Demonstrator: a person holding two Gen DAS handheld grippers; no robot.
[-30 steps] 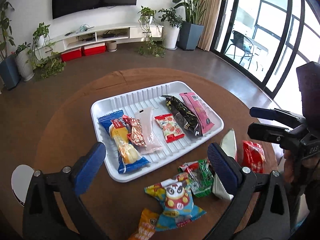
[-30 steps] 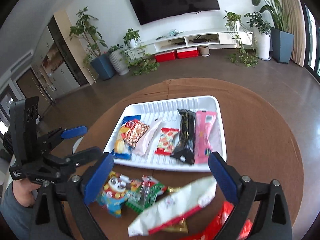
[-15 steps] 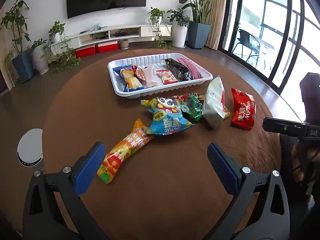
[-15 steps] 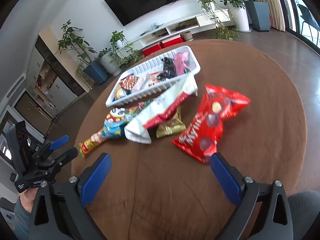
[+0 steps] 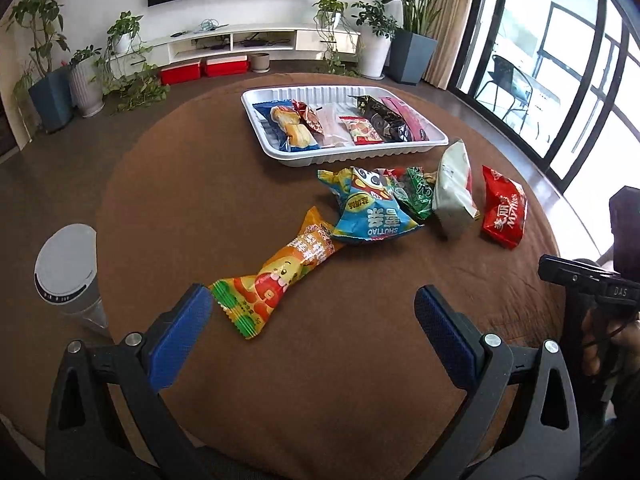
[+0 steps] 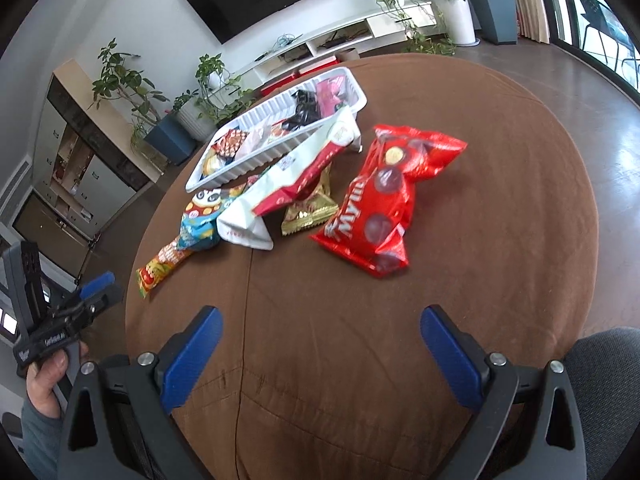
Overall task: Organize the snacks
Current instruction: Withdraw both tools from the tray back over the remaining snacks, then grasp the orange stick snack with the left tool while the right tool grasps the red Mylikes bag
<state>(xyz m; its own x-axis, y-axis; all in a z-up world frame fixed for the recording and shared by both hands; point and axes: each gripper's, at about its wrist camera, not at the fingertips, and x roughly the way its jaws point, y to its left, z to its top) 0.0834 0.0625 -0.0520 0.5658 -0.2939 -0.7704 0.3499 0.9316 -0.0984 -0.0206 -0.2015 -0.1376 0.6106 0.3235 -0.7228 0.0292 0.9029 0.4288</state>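
Observation:
A white ribbed tray (image 5: 280, 151) holding several snack packets sits at the far side of the round brown table; it also shows in the right wrist view (image 6: 240, 166). Loose snacks lie in front of it: an orange packet (image 5: 276, 276), a blue panda bag (image 5: 370, 210), a green packet (image 5: 416, 190), a white-and-red bag (image 5: 454, 188) and a red bag (image 5: 504, 210). The red bag (image 6: 380, 200) lies nearest my right gripper. My left gripper (image 5: 312, 320) is open and empty near the table's front edge, just short of the orange packet. My right gripper (image 6: 320, 344) is open and empty.
A gold packet (image 6: 310, 210) lies partly under the white-and-red bag (image 6: 288, 184). A grey round device (image 5: 66, 268) stands past the table's left edge. Bare brown tablecloth (image 5: 320, 380) lies in front of both grippers. Plants and a TV shelf stand far behind.
Both grippers have pulled back from above the tray towards the table's near edge. Both stayed open and empty. The snacks have not moved.

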